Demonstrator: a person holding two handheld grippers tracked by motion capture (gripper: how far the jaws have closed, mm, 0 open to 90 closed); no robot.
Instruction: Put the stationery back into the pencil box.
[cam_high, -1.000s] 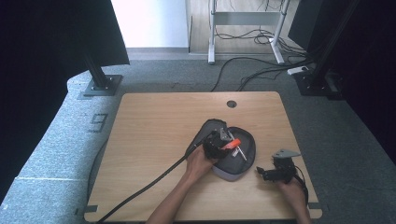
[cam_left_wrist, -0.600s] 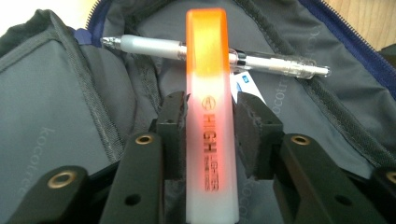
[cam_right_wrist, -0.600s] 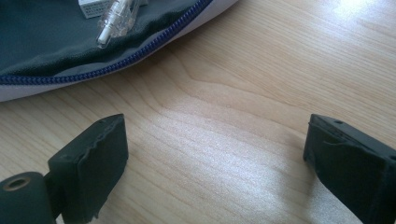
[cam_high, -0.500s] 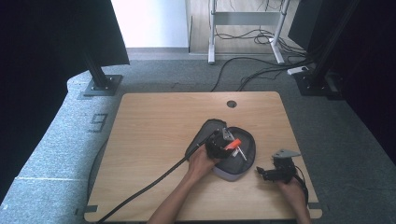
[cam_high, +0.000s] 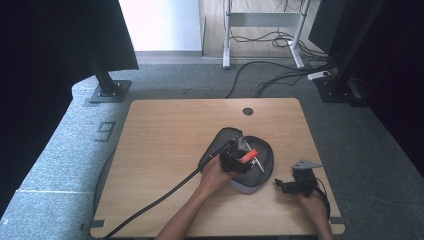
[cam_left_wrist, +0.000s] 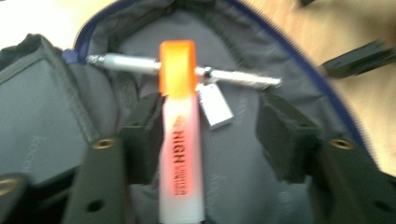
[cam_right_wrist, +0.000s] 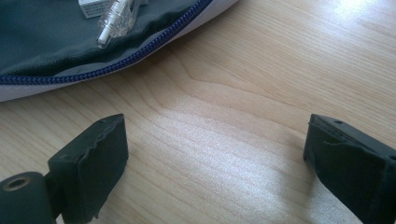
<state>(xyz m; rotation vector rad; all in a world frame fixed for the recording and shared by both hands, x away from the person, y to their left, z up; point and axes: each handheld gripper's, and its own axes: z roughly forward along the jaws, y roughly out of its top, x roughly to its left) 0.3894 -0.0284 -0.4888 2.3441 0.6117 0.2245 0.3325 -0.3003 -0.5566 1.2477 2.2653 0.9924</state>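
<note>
My left gripper (cam_left_wrist: 210, 135): jaws just been opening, highlighter (cam_left_wrist: 180, 140) between them, against left pad, right pad clear, so no grip. Highlighter lies in open pouch (cam_left_wrist: 289, 74), across metal pen (cam_left_wrist: 233, 74). Light, stiff, smooth plastic; I would pinch mid-barrel. My right gripper (cam_right_wrist: 215, 154): wide open, empty, over bare table (cam_right_wrist: 280, 70).

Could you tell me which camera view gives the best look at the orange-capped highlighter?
The left gripper view: the highlighter lies close up in the open pouch, its lettering readable. The high view gives just its small orange cap; the right gripper view looks elsewhere.
</note>
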